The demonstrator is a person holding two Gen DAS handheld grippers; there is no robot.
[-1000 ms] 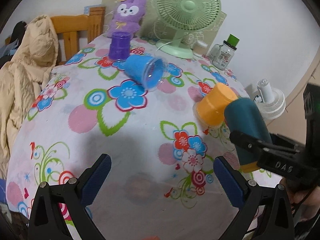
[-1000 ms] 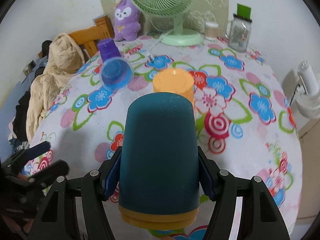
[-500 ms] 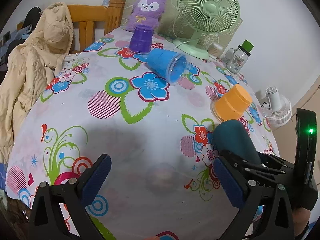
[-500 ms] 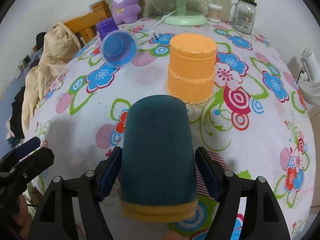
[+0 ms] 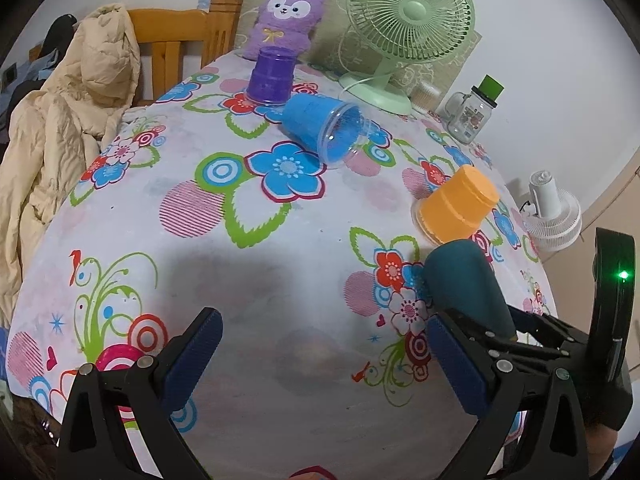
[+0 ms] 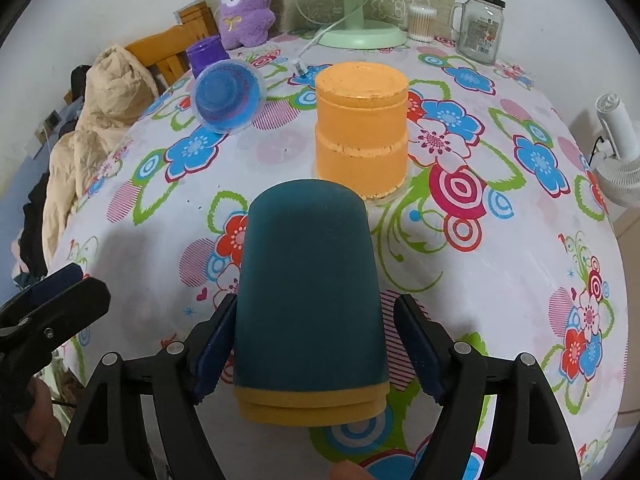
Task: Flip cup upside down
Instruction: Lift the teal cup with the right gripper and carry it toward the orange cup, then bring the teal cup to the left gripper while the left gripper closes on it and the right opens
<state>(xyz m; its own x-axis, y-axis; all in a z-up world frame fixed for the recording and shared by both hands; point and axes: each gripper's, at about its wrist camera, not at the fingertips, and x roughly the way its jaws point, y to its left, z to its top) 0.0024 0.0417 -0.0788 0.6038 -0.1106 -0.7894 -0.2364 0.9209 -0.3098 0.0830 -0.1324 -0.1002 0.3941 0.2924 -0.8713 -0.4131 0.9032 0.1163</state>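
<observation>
A teal cup with an orange rim band (image 6: 308,300) stands upside down on the flowered tablecloth, between the fingers of my right gripper (image 6: 316,350). The jaws have parted: the right pad (image 6: 416,348) stands clear of the cup, the left pad is close to it. The same cup shows in the left wrist view (image 5: 464,284). My left gripper (image 5: 324,356) is open and empty, low over the near table edge. A blue cup (image 5: 320,128) lies on its side at the back, mouth towards me.
An orange cup (image 6: 360,128) stands upside down just behind the teal one. A purple cup (image 5: 270,76) stands upside down farther back. A green fan (image 5: 404,12), a plush toy (image 5: 284,16), a glass jar (image 5: 472,112) and a chair with a coat (image 5: 68,120) ring the table.
The right gripper has lowered the teal cup onto the table in front of the orange cup and its jaws have opened off it. The left gripper has stayed open.
</observation>
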